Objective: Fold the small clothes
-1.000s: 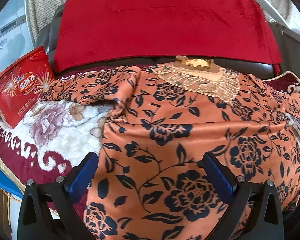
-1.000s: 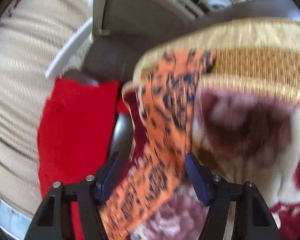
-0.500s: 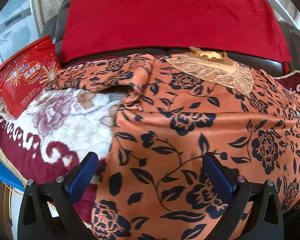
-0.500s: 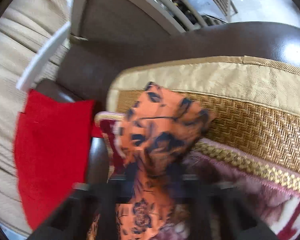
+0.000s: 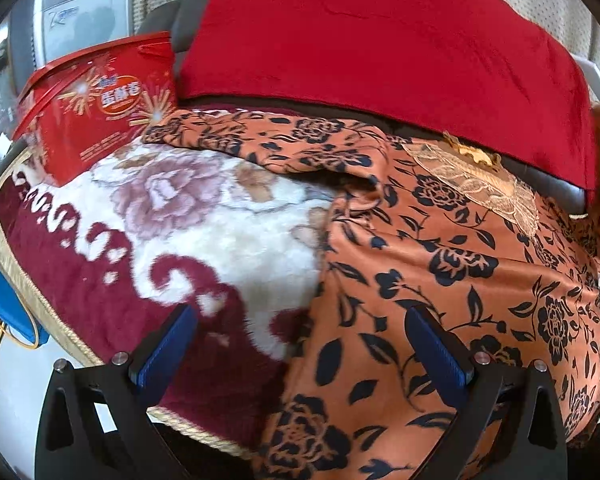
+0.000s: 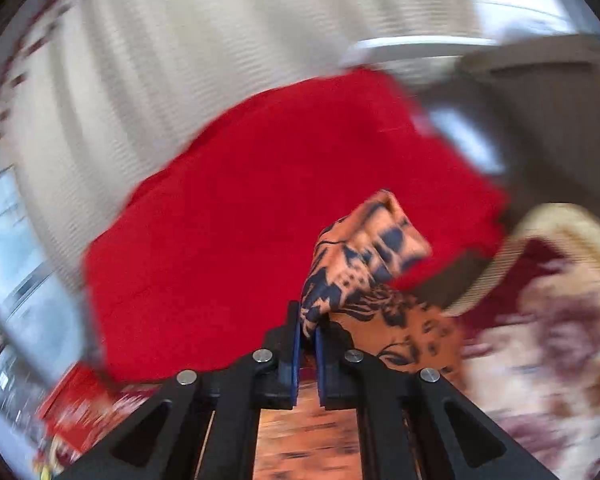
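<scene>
The left black two-finger gripper with blue pads [image 5: 300,344] hangs level, its jaws spread wide at 8 and 4 o'clock. The right matching gripper [image 6: 307,334] is clamped tight, fingers pointing toward 12 o'clock.

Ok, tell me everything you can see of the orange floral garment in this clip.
The orange garment with black rose print looks like smooth, satiny fabric, with a beige lace collar panel at the neckline. It lies spread front-up on the plush maroon-and-cream floral blanket, one sleeve stretched toward the red printed box. The right gripper is shut on the other sleeve, lifting it; the open left gripper hangs over its side edge.
</scene>
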Tool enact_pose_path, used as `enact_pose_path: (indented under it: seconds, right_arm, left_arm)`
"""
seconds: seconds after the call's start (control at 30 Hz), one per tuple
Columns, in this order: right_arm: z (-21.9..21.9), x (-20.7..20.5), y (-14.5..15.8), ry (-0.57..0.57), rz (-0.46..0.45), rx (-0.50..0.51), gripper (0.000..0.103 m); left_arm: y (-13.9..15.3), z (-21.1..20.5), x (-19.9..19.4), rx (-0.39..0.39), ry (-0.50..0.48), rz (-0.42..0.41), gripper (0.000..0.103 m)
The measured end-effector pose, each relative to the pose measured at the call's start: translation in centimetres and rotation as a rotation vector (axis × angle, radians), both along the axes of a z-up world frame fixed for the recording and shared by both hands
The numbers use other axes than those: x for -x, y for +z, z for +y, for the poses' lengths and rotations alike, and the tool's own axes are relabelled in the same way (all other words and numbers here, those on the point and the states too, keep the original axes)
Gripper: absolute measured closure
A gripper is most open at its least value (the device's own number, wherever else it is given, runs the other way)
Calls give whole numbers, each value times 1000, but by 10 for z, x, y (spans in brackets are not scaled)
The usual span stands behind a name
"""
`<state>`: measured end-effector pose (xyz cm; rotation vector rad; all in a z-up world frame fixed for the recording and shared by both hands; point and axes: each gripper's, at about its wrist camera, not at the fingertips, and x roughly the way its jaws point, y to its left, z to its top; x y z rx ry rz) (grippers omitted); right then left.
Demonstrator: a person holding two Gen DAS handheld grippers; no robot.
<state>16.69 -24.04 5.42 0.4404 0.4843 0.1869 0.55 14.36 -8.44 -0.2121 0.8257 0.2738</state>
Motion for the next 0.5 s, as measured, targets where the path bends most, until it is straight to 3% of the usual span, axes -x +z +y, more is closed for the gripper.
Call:
enact_pose_path:
  seconds: [0.1, 0.2, 0.4, 0.43, 0.47, 0.5]
  right_arm:
    - [98, -8, -21, 158, 14, -7, 97]
    - [172, -19, -69, 223, 106, 21, 95]
    - [252, -31, -175, 318, 368, 186, 90]
    - [256, -26, -181, 334, 379, 181, 84]
    - [254, -21, -182, 346, 367, 165, 56]
    - [253, -18, -178, 370, 346, 135, 14]
  left_arm:
    - [0, 13, 10, 18, 19, -5, 0]
    - [-2, 22, 18, 23, 33, -3, 0]
    - [-3, 31, 23, 34, 40, -2, 0]
    - [-2, 30, 22, 35, 38, -2, 0]
    - [1, 28, 19, 36, 32, -5, 0]
    - [4, 25, 14, 39, 21, -7, 0]
